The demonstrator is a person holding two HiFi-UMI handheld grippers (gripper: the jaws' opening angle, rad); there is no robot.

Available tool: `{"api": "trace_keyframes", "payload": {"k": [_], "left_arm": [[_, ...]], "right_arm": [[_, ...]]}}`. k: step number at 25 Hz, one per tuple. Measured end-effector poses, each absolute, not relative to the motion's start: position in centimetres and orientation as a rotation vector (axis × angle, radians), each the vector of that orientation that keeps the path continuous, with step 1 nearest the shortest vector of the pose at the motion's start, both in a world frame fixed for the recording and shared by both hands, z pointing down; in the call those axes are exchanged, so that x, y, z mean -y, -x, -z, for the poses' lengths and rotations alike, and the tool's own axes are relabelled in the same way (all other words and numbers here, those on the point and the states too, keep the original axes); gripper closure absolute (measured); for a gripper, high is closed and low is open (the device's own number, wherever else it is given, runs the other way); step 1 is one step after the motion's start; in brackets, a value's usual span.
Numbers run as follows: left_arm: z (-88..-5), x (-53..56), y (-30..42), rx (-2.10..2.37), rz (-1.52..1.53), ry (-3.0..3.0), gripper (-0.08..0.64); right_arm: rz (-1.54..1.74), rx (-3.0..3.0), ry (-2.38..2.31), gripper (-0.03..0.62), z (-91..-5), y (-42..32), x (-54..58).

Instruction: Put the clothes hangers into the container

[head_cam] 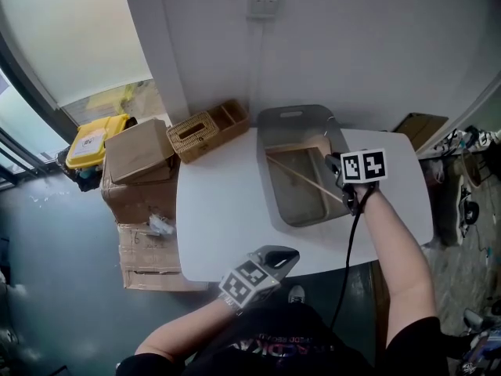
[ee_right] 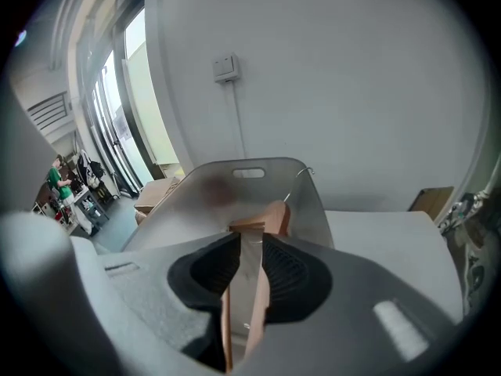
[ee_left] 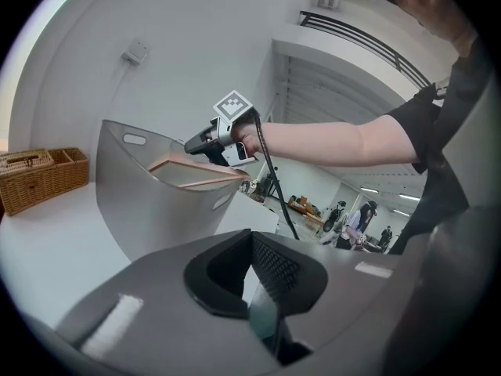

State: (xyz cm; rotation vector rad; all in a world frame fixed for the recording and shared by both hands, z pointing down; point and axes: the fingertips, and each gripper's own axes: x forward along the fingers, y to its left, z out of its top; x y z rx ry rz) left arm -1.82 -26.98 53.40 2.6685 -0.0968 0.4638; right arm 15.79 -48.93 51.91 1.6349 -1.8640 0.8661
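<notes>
The container (head_cam: 291,120) sits on the right half of the bench (head_cam: 219,210), with a hanger (head_cam: 301,177) slanting across its inside. A basket (head_cam: 207,130) stands at the bench's back left corner, just left of the container, and cardboard boxes (head_cam: 137,155) are stacked on the floor further left. The right gripper (head_cam: 335,167) is at the container's right rim with its jaws on the hanger, and the left gripper (head_cam: 283,257) is at the bench's near edge.

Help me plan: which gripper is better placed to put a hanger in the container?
Right: the right gripper is shut on the wooden clothes hanger over the grey plastic container; the left gripper holds nothing.
</notes>
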Motion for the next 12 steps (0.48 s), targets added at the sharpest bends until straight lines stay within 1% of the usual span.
{"api": "trace_keyframes", "payload": {"k": [5,6,7,8,9,12], "left_arm": [[-53.0,25.6,1.9,0.065,-0.464,-2.687,0.557],[-52.9,25.4,1.9,0.060,-0.463,-2.690,0.557],[-52.9,25.2,1.9,0.054,-0.463,-2.693,0.557],[-52.9,25.0,1.9,0.049,-0.463,-2.696,0.557],[-53.0,24.8,2.0,0.044,-0.463,-2.698,0.557],[-52.9,24.3,2.1,0.031,-0.463,-2.700,0.557]], "right_arm": [[-0.850,1.878,-1.679,0.508,-50.7,-16.0,46.9],[-0.835,1.880,-1.694,0.528,-50.3,-16.1,46.6],[-0.820,1.884,-1.706,0.564,-50.0,-16.1,46.1],[-0.807,1.888,-1.713,0.578,-49.7,-15.9,45.7],[-0.795,1.893,-1.714,0.589,-49.5,-15.7,45.2],[-0.732,1.912,-1.695,0.589,-48.9,-14.4,43.5]]}}
